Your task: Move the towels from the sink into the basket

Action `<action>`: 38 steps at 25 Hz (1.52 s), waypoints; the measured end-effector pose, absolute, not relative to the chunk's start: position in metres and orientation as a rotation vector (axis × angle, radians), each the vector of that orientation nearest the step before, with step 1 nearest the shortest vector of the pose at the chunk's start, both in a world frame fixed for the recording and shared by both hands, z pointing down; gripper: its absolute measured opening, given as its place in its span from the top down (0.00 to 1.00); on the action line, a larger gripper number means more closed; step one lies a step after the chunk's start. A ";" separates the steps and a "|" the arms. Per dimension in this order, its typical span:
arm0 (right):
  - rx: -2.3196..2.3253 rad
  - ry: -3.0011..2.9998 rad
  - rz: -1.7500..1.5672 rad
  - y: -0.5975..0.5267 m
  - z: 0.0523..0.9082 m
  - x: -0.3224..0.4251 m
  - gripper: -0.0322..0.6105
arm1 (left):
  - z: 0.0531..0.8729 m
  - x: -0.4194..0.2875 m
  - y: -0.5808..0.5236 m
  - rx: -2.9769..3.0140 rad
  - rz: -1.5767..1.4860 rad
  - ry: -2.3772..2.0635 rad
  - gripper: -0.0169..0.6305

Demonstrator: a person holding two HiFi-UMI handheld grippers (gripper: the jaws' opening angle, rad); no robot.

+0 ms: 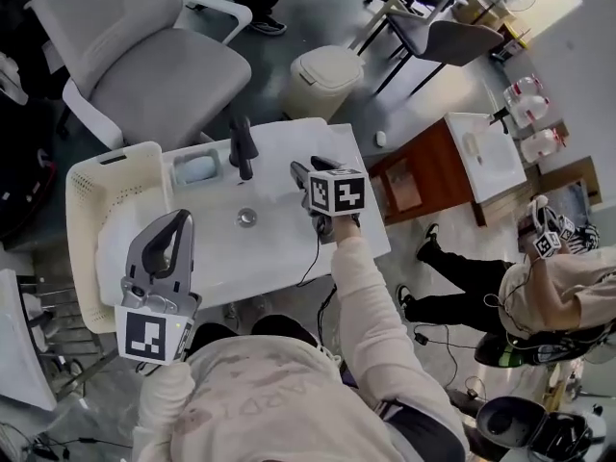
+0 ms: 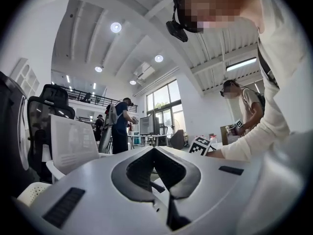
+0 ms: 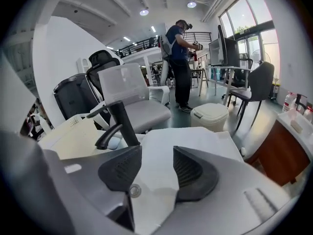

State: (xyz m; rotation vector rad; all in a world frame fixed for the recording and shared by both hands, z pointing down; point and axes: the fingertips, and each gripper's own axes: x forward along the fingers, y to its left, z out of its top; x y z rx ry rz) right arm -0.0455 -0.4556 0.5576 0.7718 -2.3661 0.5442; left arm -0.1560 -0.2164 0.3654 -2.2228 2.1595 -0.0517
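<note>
The white sink (image 1: pixel 289 243) has a bare basin with a round drain (image 1: pixel 247 218) and a black faucet (image 1: pixel 241 147); I see no towel in it. The cream basket (image 1: pixel 82 176) stands against the sink's left side; its inside looks pale, and I cannot make out a towel there. My right gripper (image 1: pixel 299 170) hovers over the sink's right part, near the faucet (image 3: pixel 120 124). It (image 3: pixel 157 153) is open with nothing between its jaws, and the drain (image 3: pixel 134 190) shows through the gap. My left gripper (image 1: pixel 180 219) hangs over the sink's front left, beside the basket, jaws (image 2: pixel 154 150) shut and empty.
A light blue item (image 1: pixel 197 168) lies in a recess left of the faucet. Behind the sink stand a grey office chair (image 1: pixel 144 56) and a lidded bin (image 1: pixel 325 80). A brown cabinet (image 1: pixel 423 176) and another person (image 1: pixel 539 292) are to the right.
</note>
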 end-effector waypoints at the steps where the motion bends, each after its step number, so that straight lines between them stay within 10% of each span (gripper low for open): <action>1: 0.765 -2.341 0.541 -0.462 0.564 -0.047 0.63 | 0.365 -0.156 -0.217 -2.208 -0.051 2.180 0.97; 21: 0.791 -2.091 0.510 -0.530 0.648 -0.057 0.40 | 0.369 -0.164 -0.214 -1.986 -0.130 2.398 0.97; 30: 0.751 -2.092 0.418 -0.519 0.645 -0.063 0.79 | 0.367 -0.161 -0.215 -1.978 -0.132 2.396 0.97; 38: 0.829 -2.332 0.513 -0.507 0.603 -0.062 0.84 | 0.361 -0.165 -0.210 -1.974 -0.141 2.389 0.97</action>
